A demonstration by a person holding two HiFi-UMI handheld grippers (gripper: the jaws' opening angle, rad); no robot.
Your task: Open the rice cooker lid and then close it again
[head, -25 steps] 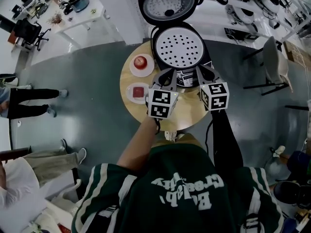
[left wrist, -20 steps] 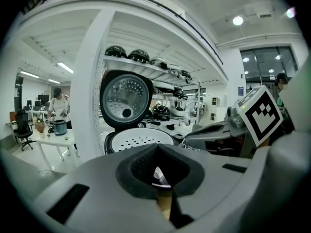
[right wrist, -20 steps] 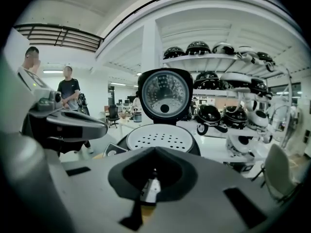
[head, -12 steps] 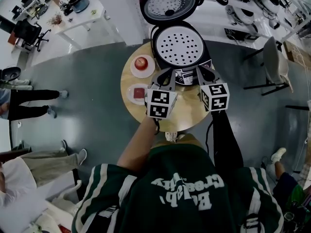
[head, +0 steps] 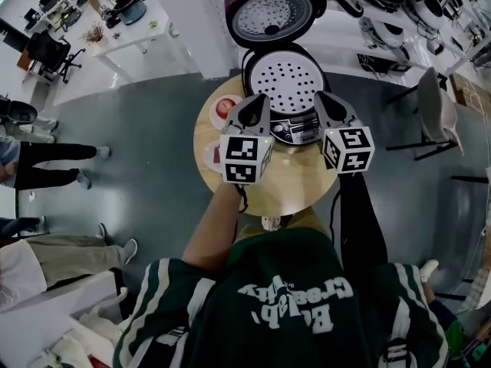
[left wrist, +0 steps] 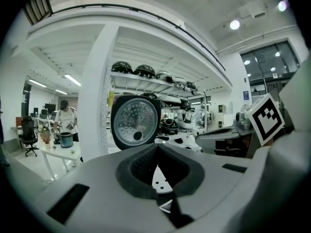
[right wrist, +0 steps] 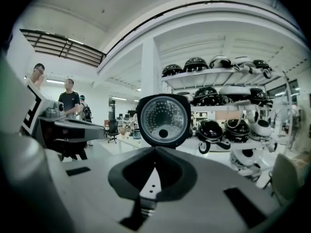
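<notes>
Grey plastic jaws of left gripper [left wrist: 156, 148] sitting pressed together, gripping nothing; right gripper [right wrist: 155, 150] likewise closed and empty. Both lifting forward since a second ago, tips now hanging over front of open black rice cooker body [head: 285, 83]. Round maroon-rimmed lid [head: 275, 10] standing upright, well beyond tips. Opening looking done; closing remaining.
</notes>
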